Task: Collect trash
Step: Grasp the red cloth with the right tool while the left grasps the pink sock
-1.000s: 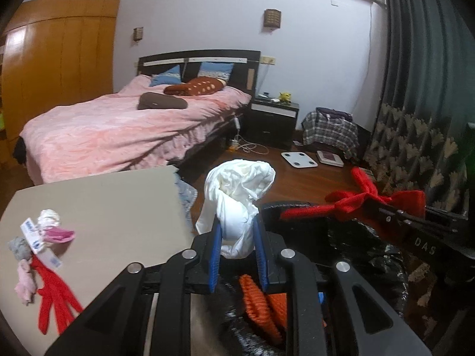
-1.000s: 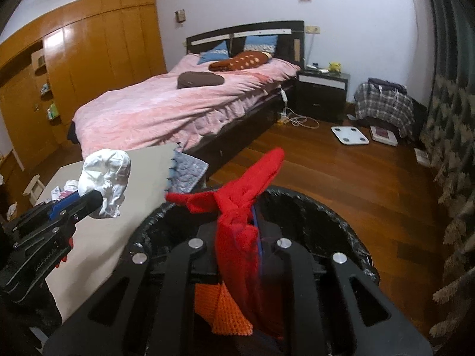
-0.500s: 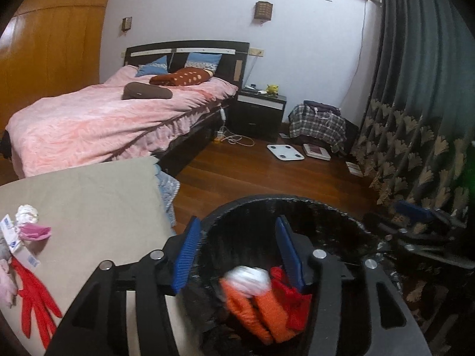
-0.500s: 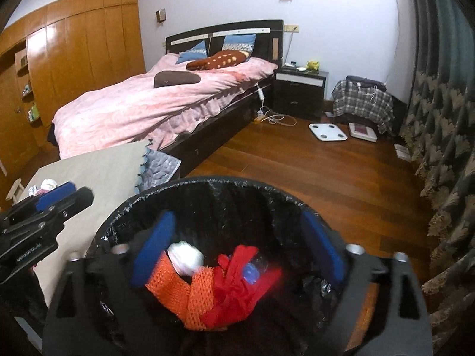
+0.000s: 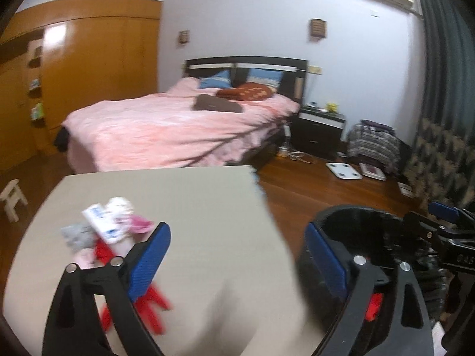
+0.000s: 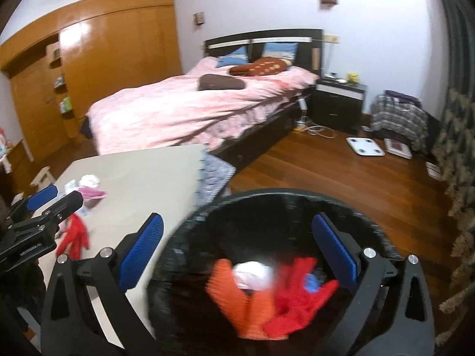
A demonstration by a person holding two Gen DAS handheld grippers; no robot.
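A black-lined trash bin [image 6: 282,237] stands beside the beige table [image 5: 193,207]. It holds an orange net [image 6: 237,296], a white wad [image 6: 252,273] and a red glove [image 6: 299,296]. My right gripper [image 6: 237,252] is open and empty above the bin. My left gripper [image 5: 237,261] is open and empty over the table's right edge; it also shows in the right wrist view [image 6: 53,198]. On the table lie a red glove [image 5: 148,302], a white packet [image 5: 102,222], pink scraps [image 5: 139,225] and a grey wad [image 5: 75,234].
A pink bed [image 5: 178,127] stands behind the table. A nightstand [image 5: 320,130], a white scale [image 5: 344,170] and a plaid bundle [image 5: 374,145] are on the wooden floor. A curtain [image 5: 445,118] hangs at right. A small stool [image 5: 12,198] is at far left.
Both grippers let go of the white wad and red glove, which dropped into the bin. My left gripper has swung left over the table and opened wider.
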